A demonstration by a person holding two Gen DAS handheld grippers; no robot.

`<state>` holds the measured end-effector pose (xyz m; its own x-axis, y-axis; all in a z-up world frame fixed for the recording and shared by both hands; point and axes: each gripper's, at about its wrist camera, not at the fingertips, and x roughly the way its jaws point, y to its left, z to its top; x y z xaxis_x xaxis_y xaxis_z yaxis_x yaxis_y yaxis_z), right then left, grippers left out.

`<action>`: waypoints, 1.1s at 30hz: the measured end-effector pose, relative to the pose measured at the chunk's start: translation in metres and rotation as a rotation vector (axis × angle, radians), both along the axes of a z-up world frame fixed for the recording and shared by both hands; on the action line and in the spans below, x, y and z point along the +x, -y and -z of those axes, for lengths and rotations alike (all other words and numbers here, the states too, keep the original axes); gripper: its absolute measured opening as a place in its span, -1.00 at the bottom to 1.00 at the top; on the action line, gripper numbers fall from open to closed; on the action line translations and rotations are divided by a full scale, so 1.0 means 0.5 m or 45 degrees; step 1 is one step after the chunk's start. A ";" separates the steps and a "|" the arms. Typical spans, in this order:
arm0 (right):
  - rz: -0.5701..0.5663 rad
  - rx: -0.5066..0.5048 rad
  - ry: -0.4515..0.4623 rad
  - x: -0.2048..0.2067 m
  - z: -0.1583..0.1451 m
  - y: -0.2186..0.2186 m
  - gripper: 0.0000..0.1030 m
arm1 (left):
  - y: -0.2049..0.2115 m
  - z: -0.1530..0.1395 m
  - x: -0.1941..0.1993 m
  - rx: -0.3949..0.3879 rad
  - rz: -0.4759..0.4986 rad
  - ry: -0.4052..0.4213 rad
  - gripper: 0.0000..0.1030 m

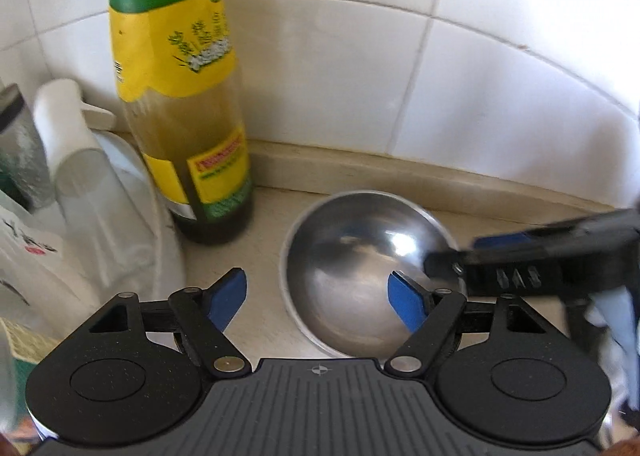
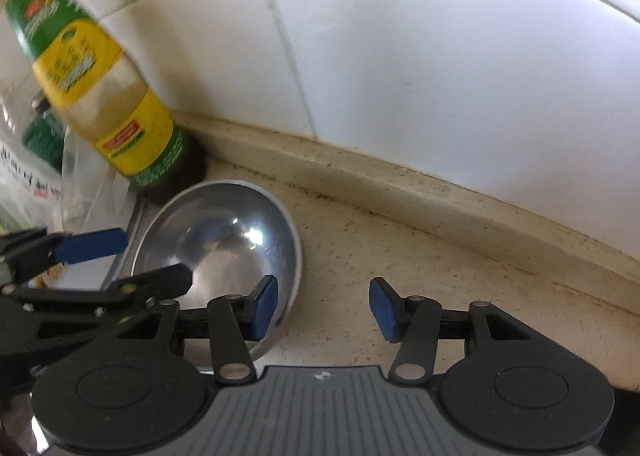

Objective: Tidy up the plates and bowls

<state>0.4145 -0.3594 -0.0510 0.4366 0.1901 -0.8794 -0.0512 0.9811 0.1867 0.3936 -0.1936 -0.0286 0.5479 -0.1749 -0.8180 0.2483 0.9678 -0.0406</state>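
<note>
Steel bowl [image 1: 360, 268], round and mirror-shiny inside with a thin rolled rim, sat upright on the speckled beige stone desk [image 2: 400, 256], close to the raised beige kerb under the glossy white wall tiles [image 1: 440, 76]. Just left of it stood a tall glass bottle [image 1: 180, 104] of yellowish liquid, with green and yellow labels and a dark base. Further left were a white spout-like plastic piece [image 1: 64, 112], crinkled clear plastic bags [image 1: 100, 216] and the curved rim of something white [image 1: 160, 232]; what that white thing was could not be told.

Left tongs [image 1: 318, 296] hung spread over the bowl's near-left rim, one blue flat pad [image 1: 228, 296] outside over the desk, the other above the bowl's hollow, neither clearly touching metal. Right tongs [image 2: 324, 308] were also spread, straddling the bowl's right edge: left pad [image 2: 265, 306] over the inside wall, right pad over bare desk. No pinch on the rim could be seen. Black linkages were matte, grey housings ribbed. In each wrist view the other tool reached in from the side over the bowl. Light blue fabric [image 1: 616, 320] showed behind the right tool, blurred.
</note>
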 end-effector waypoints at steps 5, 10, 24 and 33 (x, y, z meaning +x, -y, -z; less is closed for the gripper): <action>-0.049 -0.032 -0.010 -0.004 0.013 -0.021 -0.14 | 0.003 0.024 0.009 0.054 -0.002 -0.044 0.13; -0.099 -0.035 -0.008 -0.007 0.019 -0.044 -0.38 | 0.009 0.045 0.014 0.076 0.024 -0.075 -0.16; -0.121 -0.093 0.024 -0.026 -0.001 -0.059 -0.42 | 0.027 0.074 0.038 0.075 0.074 -0.079 -0.30; -0.118 -0.104 0.058 -0.041 -0.035 -0.060 -0.42 | 0.019 0.041 0.031 0.064 0.083 -0.031 -0.28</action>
